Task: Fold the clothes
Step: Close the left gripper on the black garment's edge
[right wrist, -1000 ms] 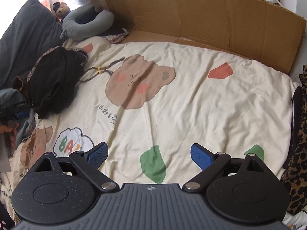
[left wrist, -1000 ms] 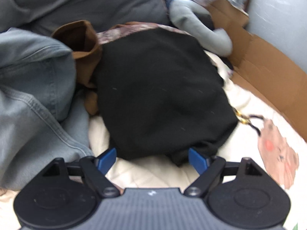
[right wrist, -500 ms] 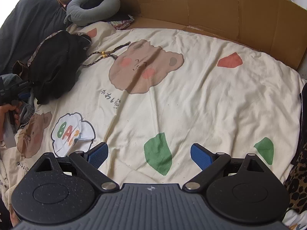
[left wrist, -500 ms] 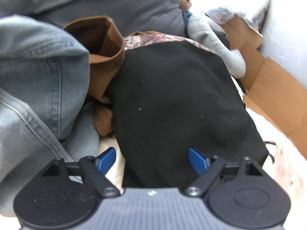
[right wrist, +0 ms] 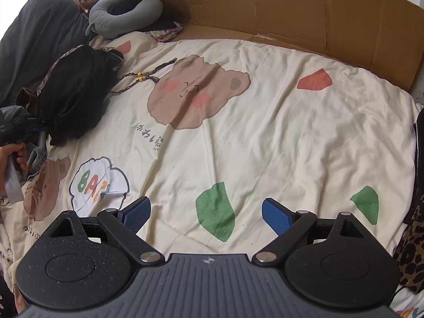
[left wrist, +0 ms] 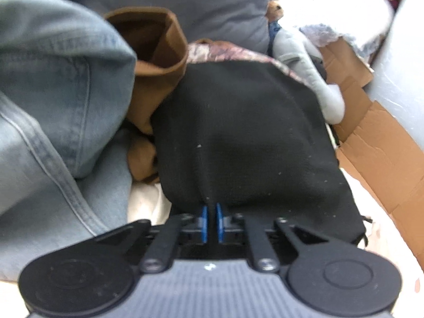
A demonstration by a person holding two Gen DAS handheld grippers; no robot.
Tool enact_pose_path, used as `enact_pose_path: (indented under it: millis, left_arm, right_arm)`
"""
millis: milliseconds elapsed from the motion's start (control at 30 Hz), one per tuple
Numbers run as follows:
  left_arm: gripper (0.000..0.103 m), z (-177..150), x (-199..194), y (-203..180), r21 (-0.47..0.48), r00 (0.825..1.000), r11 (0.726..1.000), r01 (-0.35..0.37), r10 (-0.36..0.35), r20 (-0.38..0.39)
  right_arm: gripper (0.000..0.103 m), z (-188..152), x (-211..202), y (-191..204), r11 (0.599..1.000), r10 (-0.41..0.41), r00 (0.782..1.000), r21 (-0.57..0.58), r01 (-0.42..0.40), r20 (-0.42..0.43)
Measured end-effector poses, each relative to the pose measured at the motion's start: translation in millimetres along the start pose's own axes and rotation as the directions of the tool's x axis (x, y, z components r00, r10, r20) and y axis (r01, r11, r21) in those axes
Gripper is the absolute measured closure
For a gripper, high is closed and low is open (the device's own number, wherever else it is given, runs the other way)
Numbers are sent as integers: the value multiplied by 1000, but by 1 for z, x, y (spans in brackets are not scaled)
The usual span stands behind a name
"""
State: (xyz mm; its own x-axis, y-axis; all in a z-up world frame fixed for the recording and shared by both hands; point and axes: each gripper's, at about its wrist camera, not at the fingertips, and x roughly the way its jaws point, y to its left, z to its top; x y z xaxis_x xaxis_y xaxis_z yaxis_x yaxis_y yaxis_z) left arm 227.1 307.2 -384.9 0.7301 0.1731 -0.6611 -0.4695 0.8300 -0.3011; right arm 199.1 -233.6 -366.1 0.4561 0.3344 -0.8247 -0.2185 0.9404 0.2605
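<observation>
Left tongs (left wrist: 210, 221) clamped on near hem of black garment (left wrist: 246, 132), pinching up a ridge. Garment lies at bed's left edge beside the denim (left wrist: 53, 106), long axis running away from left tongs. Right tongs (right wrist: 206, 213) wide open, empty (over bare duvet (right wrist: 265, 137), well apart from garment).

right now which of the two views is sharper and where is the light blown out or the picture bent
Right wrist view is sharper: the bear print on the cream sheet is crisp, though the cardboard wall bows from fisheye. Left wrist view is soft and smeared, the black garment and denim lack detail, and the upper right is blown out to white.
</observation>
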Motion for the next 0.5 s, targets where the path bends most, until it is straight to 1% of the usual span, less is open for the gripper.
enact_pose_path:
  millis: [67, 233, 333, 400, 500]
  left_arm:
    - [101, 1, -10, -2, 0, 1000, 1000, 18, -18, 16]
    - [102, 1, -33, -21, 35, 996, 997, 75, -77, 37]
    - [102, 0, -41, -36, 37, 992, 992, 124, -125, 27]
    - [102, -5, -50, -46, 55, 988, 986, 155, -156, 15]
    - [102, -12, -59, -67, 106, 980, 974, 198, -197, -14]
  right_arm:
    - [9, 0, 0, -2, 1000, 3, 1000, 8, -3, 1]
    - [9, -1, 0, -4, 1000, 11, 1000, 21, -11, 4]
    - [9, -2, -1, -4, 1000, 15, 1000, 23, -15, 7]
    - [9, -1, -2, -5, 1000, 17, 1000, 26, -18, 13]
    - [9, 0, -3, -5, 999, 22, 1000, 35, -23, 20]
